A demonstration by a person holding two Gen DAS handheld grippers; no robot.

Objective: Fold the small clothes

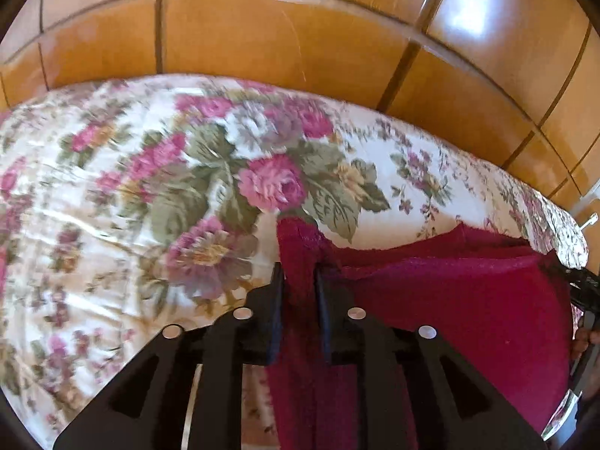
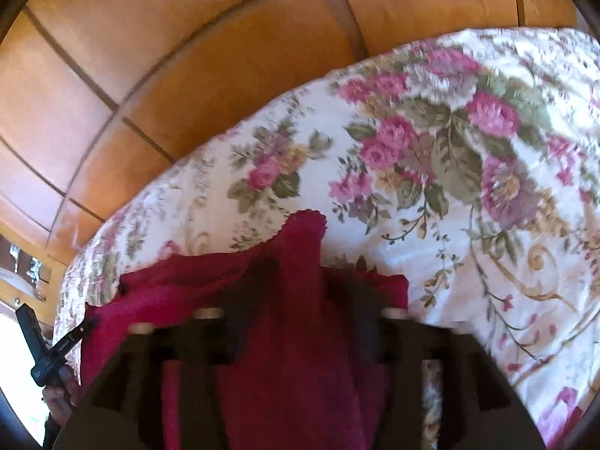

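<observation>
Cloth: dark red knit garment (image 1: 468,300) stretched between the two grippers, hanging just above the bedspread – its top edge sags in the middle, with one corner poking up at each end.
Left gripper: left gripper (image 1: 300,281) pinches a bunched corner of the red garment; the fingers (image 1: 279,292) stand close together with only the fabric between them, and more cloth trails down between the linkage arms.
Right gripper: right gripper (image 2: 300,281) is heavily blurred in its own view; its jaws stand wide apart, the garment corner (image 2: 303,232) lies between them and drapes over the mechanism. Whether the pads touch the cloth cannot be told from the blur.
Surface: floral bedspread (image 1: 131,187) – pink roses, green leaves on a white ground – covers the bed under the garment.
Background: glossy wooden panelling (image 1: 281,37) with dark seams runs behind the bed; bright glare spots on it.
Cross-view: the left gripper's body shows at the lower left of the right wrist view, held by a hand (image 2: 60,393).
</observation>
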